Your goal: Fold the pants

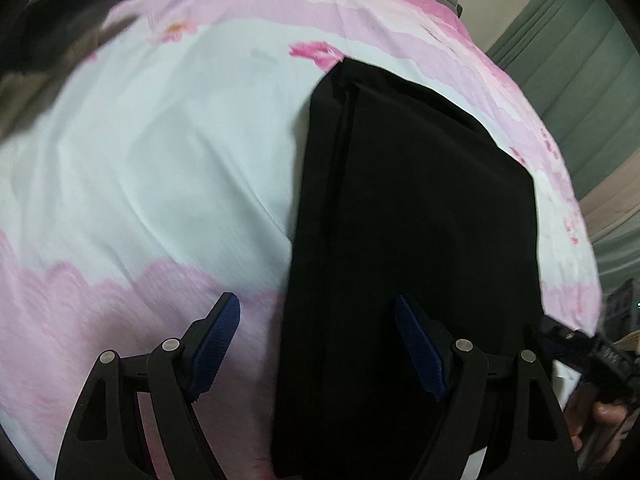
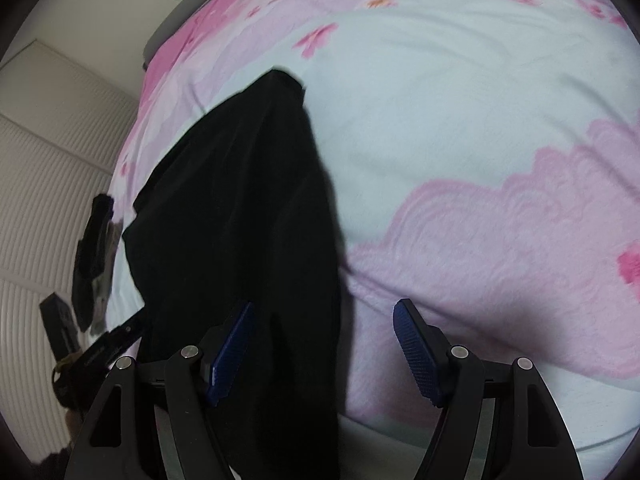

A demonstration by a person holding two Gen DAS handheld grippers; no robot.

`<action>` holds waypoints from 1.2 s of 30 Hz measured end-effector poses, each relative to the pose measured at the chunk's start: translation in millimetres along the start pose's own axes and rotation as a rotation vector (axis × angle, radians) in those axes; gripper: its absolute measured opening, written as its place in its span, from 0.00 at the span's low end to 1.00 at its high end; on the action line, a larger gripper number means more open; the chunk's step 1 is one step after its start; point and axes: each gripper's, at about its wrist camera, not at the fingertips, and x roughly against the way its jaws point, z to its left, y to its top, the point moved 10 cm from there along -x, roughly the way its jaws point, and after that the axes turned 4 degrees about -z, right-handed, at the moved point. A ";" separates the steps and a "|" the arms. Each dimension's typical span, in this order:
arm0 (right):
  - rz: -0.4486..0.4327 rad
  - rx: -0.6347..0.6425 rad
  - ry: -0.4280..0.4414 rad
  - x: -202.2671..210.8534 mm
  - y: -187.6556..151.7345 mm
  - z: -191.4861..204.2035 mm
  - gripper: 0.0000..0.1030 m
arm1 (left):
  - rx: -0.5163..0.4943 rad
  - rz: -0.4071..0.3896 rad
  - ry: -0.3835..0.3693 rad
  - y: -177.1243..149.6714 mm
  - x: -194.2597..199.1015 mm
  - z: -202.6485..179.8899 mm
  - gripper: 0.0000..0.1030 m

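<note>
Black pants, folded lengthwise into a long strip, lie on a pink and white bedsheet. My left gripper hangs open just above the near end. The strip's left edge runs between its blue pads, which do not press on the cloth. In the right wrist view the same pants stretch away from me. My right gripper is open over their right edge, with one pad over the cloth and the other pad over the sheet.
A hand and a black gripper frame show at the right edge of the left wrist view. Dark and grey garments hang at the bed's left side by a white slatted door. A green curtain stands beyond the bed.
</note>
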 end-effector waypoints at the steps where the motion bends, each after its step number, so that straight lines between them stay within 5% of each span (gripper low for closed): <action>1: 0.012 0.009 0.017 -2.7 -3.6 1.7 0.70 | 0.010 0.006 -0.021 -2.8 -1.7 -2.1 0.77; 12: 0.108 -0.030 0.226 -21.6 -15.3 20.8 0.68 | 0.029 0.031 -0.107 -17.1 -16.0 -32.4 0.72; 15: 0.147 -0.048 0.287 -30.8 -15.4 28.4 0.56 | 0.058 0.027 -0.118 -15.3 -16.9 -30.5 0.66; 17: 0.165 -0.060 0.301 -35.9 -16.2 28.5 0.32 | 0.056 0.031 -0.117 -15.3 -16.3 -31.1 0.56; 20: 0.185 -0.099 0.314 -38.2 -16.4 21.2 0.15 | 0.045 0.038 -0.108 -15.9 -11.2 -32.4 0.48; 24: 0.177 -0.087 0.358 -26.2 -16.7 31.0 0.13 | 0.041 0.036 -0.094 -16.3 -5.6 -33.7 0.44; 31: 0.235 -0.127 0.333 -43.2 -23.4 22.6 0.18 | 0.003 0.058 -0.120 -12.7 -31.0 -38.8 0.71; 36: 0.243 -0.077 0.336 -44.8 -25.1 32.2 0.23 | 0.038 0.027 -0.108 -6.9 -32.1 -43.4 0.70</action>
